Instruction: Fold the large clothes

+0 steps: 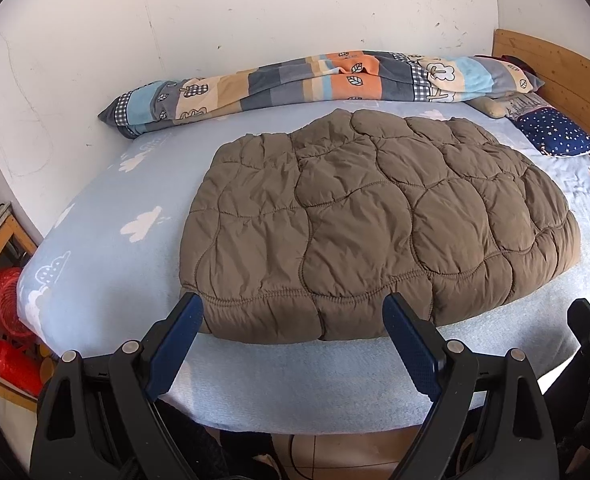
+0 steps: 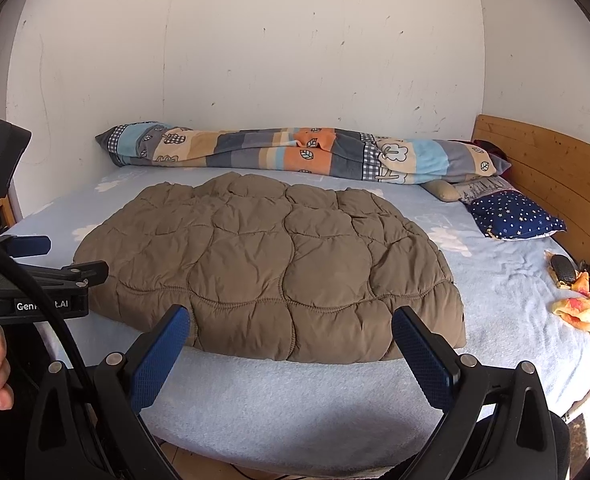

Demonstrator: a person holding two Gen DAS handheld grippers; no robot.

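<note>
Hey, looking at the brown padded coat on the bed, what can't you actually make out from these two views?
- Brown padded coat: sleeves and front out of sight, both views, tucked under its own bulk.
- Items by the wooden headboard: cut off by the left wrist view's edge; too small to name in the right.
- Red things beside the bed: left wrist view, edge-distorted.

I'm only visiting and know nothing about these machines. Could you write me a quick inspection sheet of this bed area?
Surface: bed with a pale blue cloud-print sheet.
Job's things: brown quilted coat lying flat, apparently folded.
Clutter: patchwork blanket along the wall, starry pillow, crumpled floral cloth.
Grippers: left hand-held gripper and right hand-held gripper open, short of the coat's near edge, holding nothing.
Cables: black cable at the left gripper.
Surroundings: scuffed white wall, wooden headboard, red baskets beside the bed.
</note>
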